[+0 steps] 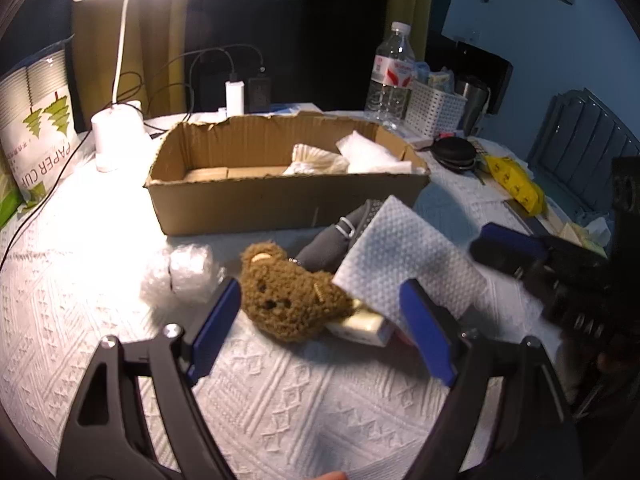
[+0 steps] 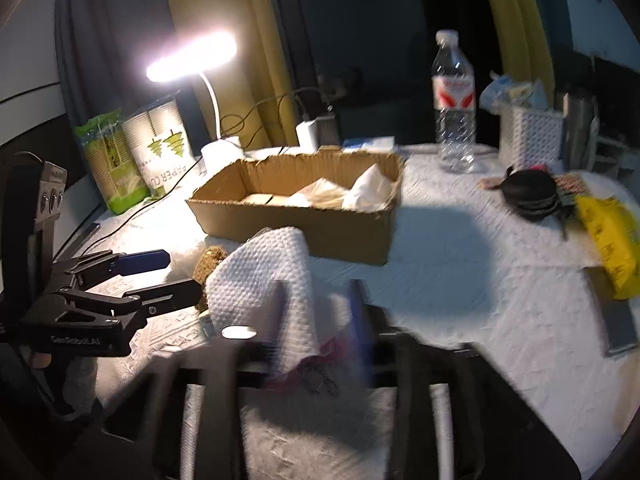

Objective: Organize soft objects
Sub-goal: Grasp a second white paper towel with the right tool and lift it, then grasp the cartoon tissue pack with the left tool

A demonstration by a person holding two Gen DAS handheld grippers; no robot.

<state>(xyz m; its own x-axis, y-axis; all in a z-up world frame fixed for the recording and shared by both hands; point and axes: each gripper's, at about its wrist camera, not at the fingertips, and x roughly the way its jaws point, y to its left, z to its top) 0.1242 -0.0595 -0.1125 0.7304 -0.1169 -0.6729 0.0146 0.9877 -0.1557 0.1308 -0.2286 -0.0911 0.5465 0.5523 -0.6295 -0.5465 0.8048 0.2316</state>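
A brown teddy bear (image 1: pixel 290 294) lies on the white tablecloth in front of a cardboard box (image 1: pixel 280 200). My left gripper (image 1: pixel 320 320) is open, its blue pads on either side of the bear. A grey soft item (image 1: pixel 332 244) lies behind the bear, and a small tissue pack (image 1: pixel 360 326) beside it. My right gripper (image 2: pixel 318 316) is shut on a white paper towel (image 2: pixel 264 276) and holds it above the table. The towel (image 1: pixel 408 252) also shows in the left wrist view, with the right gripper (image 1: pixel 508 252) at its right edge. The box (image 2: pixel 304 212) holds several white and cream soft items.
A bubble-wrap roll (image 1: pixel 180 272) lies left of the bear. A lit desk lamp (image 1: pixel 120 80), a paper-cup pack (image 1: pixel 36 128), a water bottle (image 1: pixel 390 76), a white basket (image 1: pixel 436 108), a black case (image 1: pixel 456 152) and a yellow pack (image 1: pixel 516 184) ring the box.
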